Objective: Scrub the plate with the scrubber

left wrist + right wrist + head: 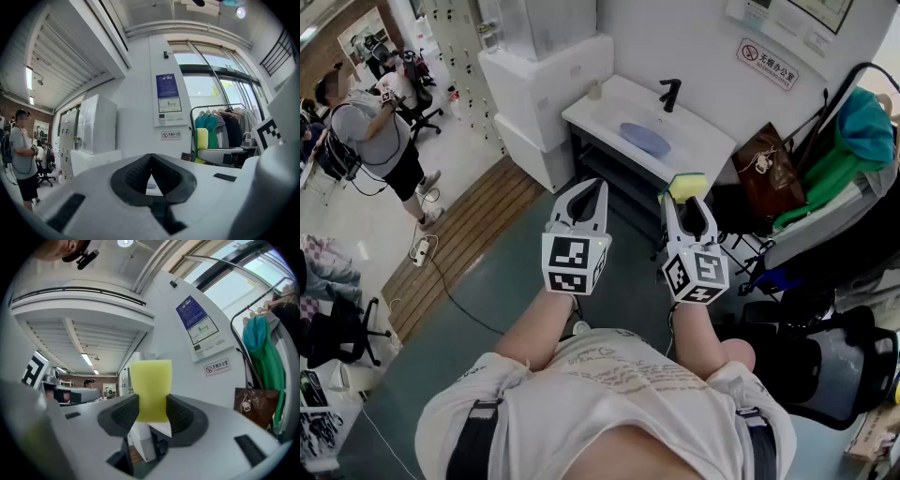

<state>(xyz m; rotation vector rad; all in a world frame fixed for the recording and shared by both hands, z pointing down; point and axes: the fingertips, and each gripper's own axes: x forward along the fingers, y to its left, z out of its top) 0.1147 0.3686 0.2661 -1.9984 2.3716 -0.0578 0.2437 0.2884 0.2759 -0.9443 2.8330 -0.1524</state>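
Note:
A blue plate [645, 139] lies in the white sink basin [609, 111] under a black faucet [669, 94], some way ahead of both grippers. My right gripper [688, 200] is shut on a yellow scrubber sponge [687, 185], which sticks up past the fingertips. In the right gripper view the sponge [151, 389] is pinched upright between the dark pads of that gripper [152, 404]. My left gripper [591, 190] is held level beside it, shut and empty. In the left gripper view its jaws [151, 161] meet at the tips, and the sponge [202, 144] shows to the right.
A white cabinet [546, 86] stands left of the sink counter. A brown bag [769, 172] and green clothes [839, 164] on a rack crowd the right side. A person [373, 141] stands far left near office chairs. A wooden floor strip [459, 234] carries a power strip [420, 248].

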